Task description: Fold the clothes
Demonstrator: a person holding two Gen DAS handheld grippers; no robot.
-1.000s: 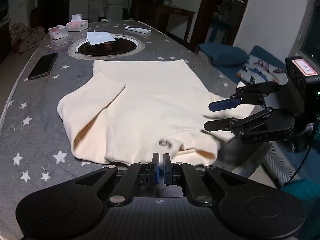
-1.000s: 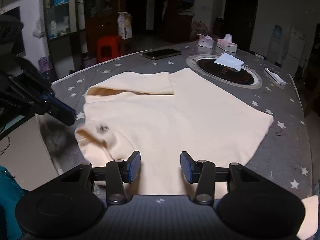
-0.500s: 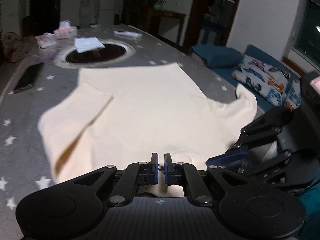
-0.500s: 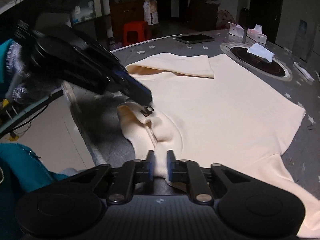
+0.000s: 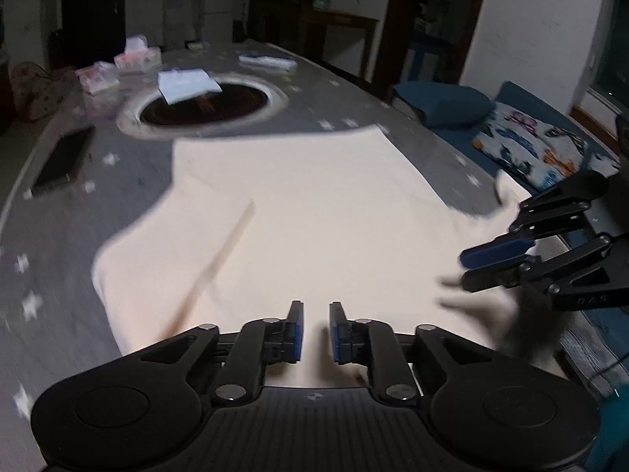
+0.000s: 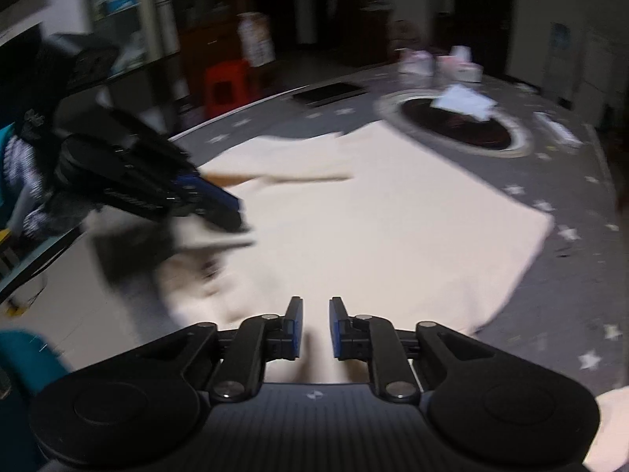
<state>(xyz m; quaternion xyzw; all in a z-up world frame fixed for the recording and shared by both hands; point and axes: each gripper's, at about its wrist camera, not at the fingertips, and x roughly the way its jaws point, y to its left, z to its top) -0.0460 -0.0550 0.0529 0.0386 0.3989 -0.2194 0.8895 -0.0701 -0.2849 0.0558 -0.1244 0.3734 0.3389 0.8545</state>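
Both fisheye cameras ride low behind their own black, blue-padded claws, close above a cream knitted garment (image 5: 314, 212) spread on a grey star-printed surface (image 5: 59, 236). The left wrist view faces across it toward a dark round inset ring (image 5: 204, 108) at upper left; the right claw (image 5: 468, 271) enters at right. The right wrist view shows the same ring (image 6: 458, 128) at upper right, the left claw (image 6: 240, 218) at left.
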